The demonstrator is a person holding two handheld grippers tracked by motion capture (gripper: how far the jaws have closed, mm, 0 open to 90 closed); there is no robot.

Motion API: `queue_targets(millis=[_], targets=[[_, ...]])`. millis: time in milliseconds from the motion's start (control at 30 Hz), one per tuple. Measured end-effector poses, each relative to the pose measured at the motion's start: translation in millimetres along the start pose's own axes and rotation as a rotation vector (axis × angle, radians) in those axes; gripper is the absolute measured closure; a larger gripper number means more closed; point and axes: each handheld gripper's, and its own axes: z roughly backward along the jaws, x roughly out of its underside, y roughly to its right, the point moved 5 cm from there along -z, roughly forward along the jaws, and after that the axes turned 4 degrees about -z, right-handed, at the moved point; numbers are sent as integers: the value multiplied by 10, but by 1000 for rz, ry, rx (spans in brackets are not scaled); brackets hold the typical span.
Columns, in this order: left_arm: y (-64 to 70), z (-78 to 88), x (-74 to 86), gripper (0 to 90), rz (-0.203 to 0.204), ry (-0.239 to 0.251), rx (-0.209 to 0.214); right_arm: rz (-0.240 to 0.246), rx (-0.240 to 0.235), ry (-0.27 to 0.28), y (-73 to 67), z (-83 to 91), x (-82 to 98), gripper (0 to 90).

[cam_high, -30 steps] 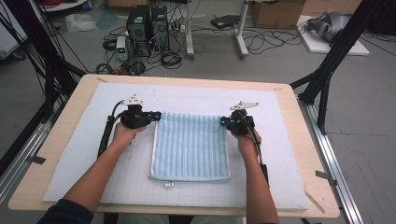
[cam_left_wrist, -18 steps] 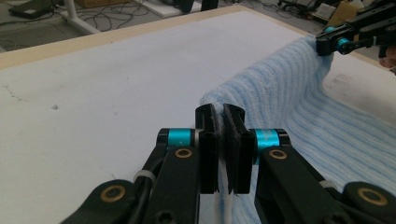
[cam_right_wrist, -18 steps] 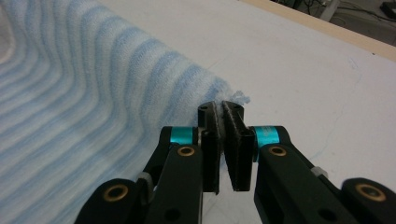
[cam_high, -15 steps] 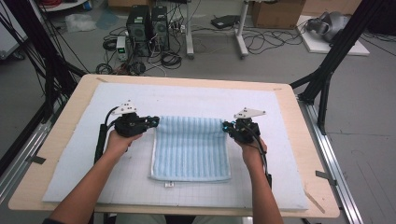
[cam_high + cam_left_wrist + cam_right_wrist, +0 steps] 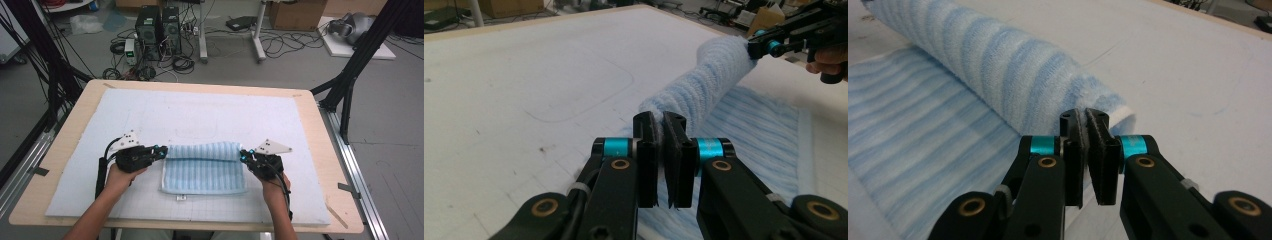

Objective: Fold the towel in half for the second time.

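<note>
- Towel (image 5: 202,170): soft looped terry cloth, ribbed, matt.
- Bench (image 5: 70,125): pale wood edge, smooth; white mat (image 5: 200,112) on top, matt, faintly gridded.
- Left tool (image 5: 663,150) and right tool (image 5: 1089,150): black matt plastic, glossy blue metal collars.

No readable text or label, seemingly, anywhere.

Both forearms reach in from the near edge, set well apart. The left gripper (image 5: 161,151) points inward toward the right, jaws pinched nearly together. The right gripper (image 5: 243,156) points inward toward the left, jaws likewise clamped narrow.
</note>
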Motion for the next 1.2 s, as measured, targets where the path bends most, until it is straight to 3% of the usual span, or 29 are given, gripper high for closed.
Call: queue_targets(millis=[400, 567, 633, 733, 833, 900, 1000, 1067, 1200], targets=[[389, 179, 149, 842, -48, -26, 25, 7, -1, 15, -256, 298, 273, 857], [475, 197, 257, 837, -37, -55, 42, 8, 1, -14, -335, 374, 373, 848], [485, 204, 275, 770, -4, -57, 51, -1, 14, -17, -343, 397, 384, 758], [471, 244, 219, 565, 44, -23, 46, -58, 27, 32, -321, 472, 331, 631], [431, 280, 130, 535, 41, 6, 19, -77, 17, 83, -340, 526, 231, 621], [409, 244, 114, 538, 37, -5, 14, -63, -3, 97, -396, 501, 148, 623], [382, 129, 131, 543, 41, -46, 9, -16, -6, 32, -457, 327, 125, 625], [382, 45, 163, 559, 29, -84, 14, -18, -8, -11, -468, 191, 154, 627], [381, -60, 259, 626, -38, -197, -44, -7, -21, -109, -509, 8, 279, 629]])
